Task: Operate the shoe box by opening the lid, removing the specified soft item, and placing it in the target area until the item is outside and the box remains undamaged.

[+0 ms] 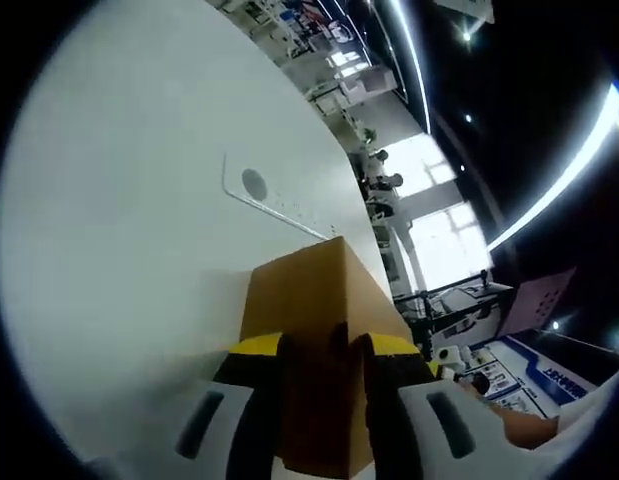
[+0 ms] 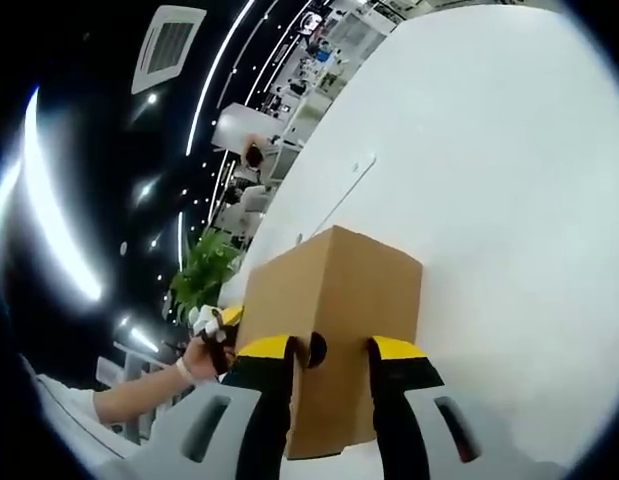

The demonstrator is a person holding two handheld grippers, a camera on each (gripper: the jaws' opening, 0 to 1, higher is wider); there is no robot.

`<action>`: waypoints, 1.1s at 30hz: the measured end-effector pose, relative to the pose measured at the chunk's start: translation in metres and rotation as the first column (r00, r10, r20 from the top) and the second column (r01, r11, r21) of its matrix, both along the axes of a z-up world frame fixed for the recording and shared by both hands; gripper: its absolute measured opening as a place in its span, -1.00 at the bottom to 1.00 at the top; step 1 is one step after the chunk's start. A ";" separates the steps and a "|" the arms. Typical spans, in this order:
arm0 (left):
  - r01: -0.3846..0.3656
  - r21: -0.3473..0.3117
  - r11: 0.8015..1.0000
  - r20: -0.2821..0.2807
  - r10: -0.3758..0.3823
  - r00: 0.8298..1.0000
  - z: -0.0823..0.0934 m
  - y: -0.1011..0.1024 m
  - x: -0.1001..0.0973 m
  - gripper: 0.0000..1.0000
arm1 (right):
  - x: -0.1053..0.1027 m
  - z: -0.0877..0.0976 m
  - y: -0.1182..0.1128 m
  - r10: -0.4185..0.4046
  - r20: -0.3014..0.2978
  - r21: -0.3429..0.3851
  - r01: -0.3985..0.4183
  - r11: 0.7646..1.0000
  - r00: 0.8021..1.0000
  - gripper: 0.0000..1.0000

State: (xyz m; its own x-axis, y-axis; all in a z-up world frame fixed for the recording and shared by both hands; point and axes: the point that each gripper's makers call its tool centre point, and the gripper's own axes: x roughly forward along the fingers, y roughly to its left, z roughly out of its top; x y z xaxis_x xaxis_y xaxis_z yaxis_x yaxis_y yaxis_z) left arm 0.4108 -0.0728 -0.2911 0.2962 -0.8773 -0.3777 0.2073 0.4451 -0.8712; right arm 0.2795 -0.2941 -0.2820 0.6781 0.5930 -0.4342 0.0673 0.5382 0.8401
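Hiding box [image 1: 324, 330] contents: closed cardboard.

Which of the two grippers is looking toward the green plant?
The right gripper: past the cardboard box between its jaws stands a leafy green plant. The left gripper faces bright windows instead.

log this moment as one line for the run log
phase: gripping box | left gripper: shut on cardboard box | right gripper: shut on same box | lid: closed | surface: white table
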 end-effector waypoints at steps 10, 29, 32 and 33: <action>-0.002 -0.006 1.000 0.000 0.002 1.000 0.000 0.000 0.000 -0.40 | 0.002 0.000 -0.001 0.007 -0.006 -0.003 -0.007 1.000 1.000 -0.43; -0.019 -0.009 1.000 -0.013 0.019 1.000 -0.001 0.002 0.002 -0.40 | 0.006 0.001 0.001 0.019 -0.026 -0.017 -0.020 1.000 0.999 -0.43; -0.017 -0.007 1.000 -0.015 0.017 1.000 -0.001 0.002 0.002 -0.40 | 0.006 0.001 0.000 0.020 -0.026 -0.019 -0.021 1.000 0.999 -0.43; -0.017 -0.007 1.000 -0.016 0.017 1.000 -0.001 0.002 0.002 -0.40 | 0.006 0.001 0.000 0.020 -0.025 -0.020 -0.020 1.000 0.999 -0.43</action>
State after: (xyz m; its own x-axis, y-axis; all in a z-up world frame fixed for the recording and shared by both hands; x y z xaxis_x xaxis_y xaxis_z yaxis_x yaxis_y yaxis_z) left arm 0.4124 -0.0707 -0.2921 0.3052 -0.8749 -0.3760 0.1859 0.4420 -0.8775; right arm 0.2856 -0.2940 -0.2811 0.6550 0.5970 -0.4631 0.0774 0.5567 0.8271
